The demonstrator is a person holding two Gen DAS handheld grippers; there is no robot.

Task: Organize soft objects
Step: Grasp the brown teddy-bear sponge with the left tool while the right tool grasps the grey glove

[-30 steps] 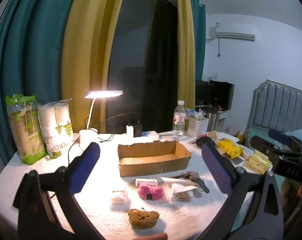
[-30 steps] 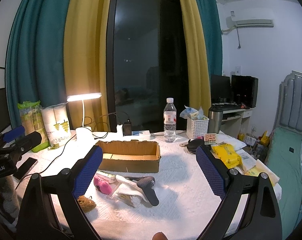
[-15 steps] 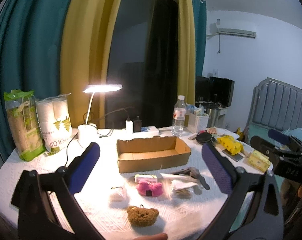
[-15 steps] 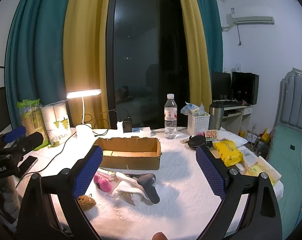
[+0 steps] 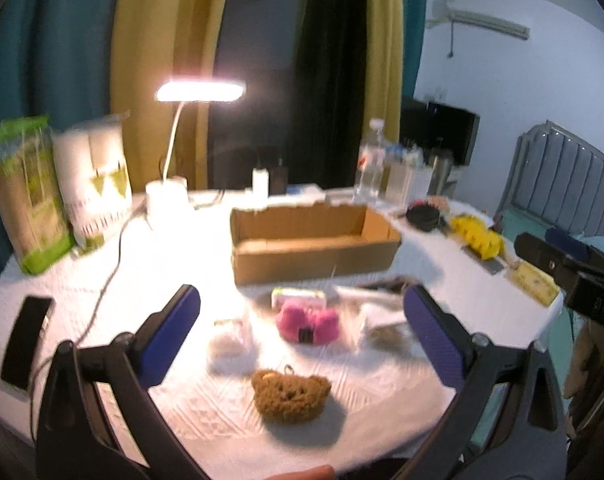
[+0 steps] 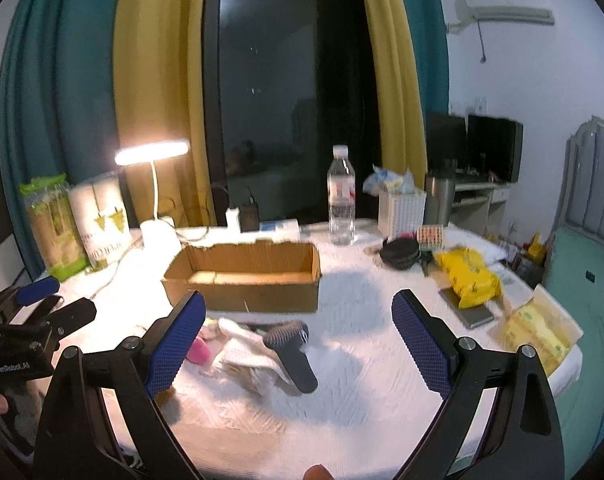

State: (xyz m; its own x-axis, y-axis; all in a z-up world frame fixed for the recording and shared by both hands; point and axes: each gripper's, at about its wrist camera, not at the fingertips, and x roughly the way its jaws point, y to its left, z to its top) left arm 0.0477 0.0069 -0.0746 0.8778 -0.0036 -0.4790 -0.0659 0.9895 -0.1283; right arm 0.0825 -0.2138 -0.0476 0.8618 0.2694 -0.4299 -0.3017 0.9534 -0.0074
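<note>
A brown plush bear head (image 5: 289,395) lies near the table's front edge. Behind it lie a white fluffy item (image 5: 231,344), a pink plush (image 5: 308,322) and a small tissue pack (image 5: 299,298). An open cardboard box (image 5: 310,236) stands behind them; it also shows in the right wrist view (image 6: 245,280). My left gripper (image 5: 302,334) is open and empty above the soft items. My right gripper (image 6: 297,338) is open and empty over a dark brush (image 6: 289,348) and white cloths (image 6: 241,344). The pink plush (image 6: 199,350) is partly hidden by a finger.
A lit desk lamp (image 5: 173,152), paper cup packs (image 5: 97,184), a phone (image 5: 25,340) and a cable lie on the left. A water bottle (image 6: 341,196), white basket (image 6: 402,212), black case (image 6: 400,252) and yellow bags (image 6: 468,276) stand on the right.
My left gripper has dropped down and forward toward the soft items, and its view is blurred. My right gripper has moved slightly forward. Both stay open.
</note>
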